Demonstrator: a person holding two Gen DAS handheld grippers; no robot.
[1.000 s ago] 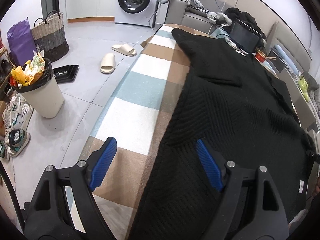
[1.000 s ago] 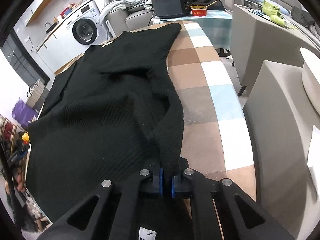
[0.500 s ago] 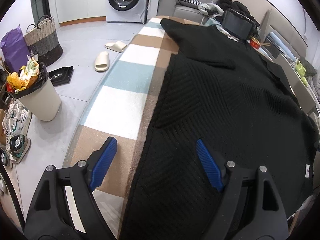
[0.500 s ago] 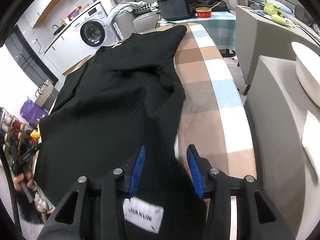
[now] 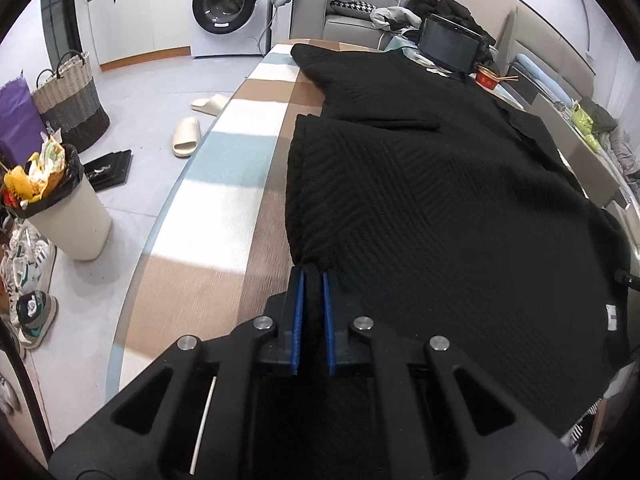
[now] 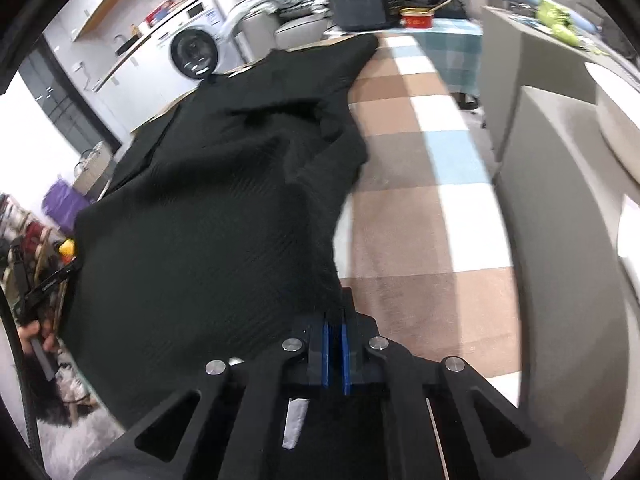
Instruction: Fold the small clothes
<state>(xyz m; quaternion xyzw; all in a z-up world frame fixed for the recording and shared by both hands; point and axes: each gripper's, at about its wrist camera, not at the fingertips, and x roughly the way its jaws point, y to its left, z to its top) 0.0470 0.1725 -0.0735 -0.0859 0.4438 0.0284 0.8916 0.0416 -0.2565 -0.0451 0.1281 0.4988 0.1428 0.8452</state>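
Note:
A black knit sweater (image 5: 432,184) lies spread over the checked tabletop (image 5: 224,216). It also shows in the right wrist view (image 6: 224,208), with one side rumpled and lifted. My left gripper (image 5: 311,280) is shut on the sweater's near left hem corner. My right gripper (image 6: 335,322) is shut on the sweater's near right hem edge, beside the bare checked cloth (image 6: 420,240). A white label (image 5: 611,317) hangs at the hem's far right.
A full bin (image 5: 60,208), shoes (image 5: 28,264), slippers (image 5: 186,140), a basket (image 5: 72,100) and a washing machine (image 5: 224,4) stand on the floor to the left. A black screen (image 5: 448,46), a red bowl (image 6: 416,20) and a grey sofa (image 5: 352,24) are beyond the table. A grey unit (image 6: 560,184) stands right.
Both grippers were open half a second ago and have now closed on the sweater's hem. The right one had released the fabric before that and regripped.

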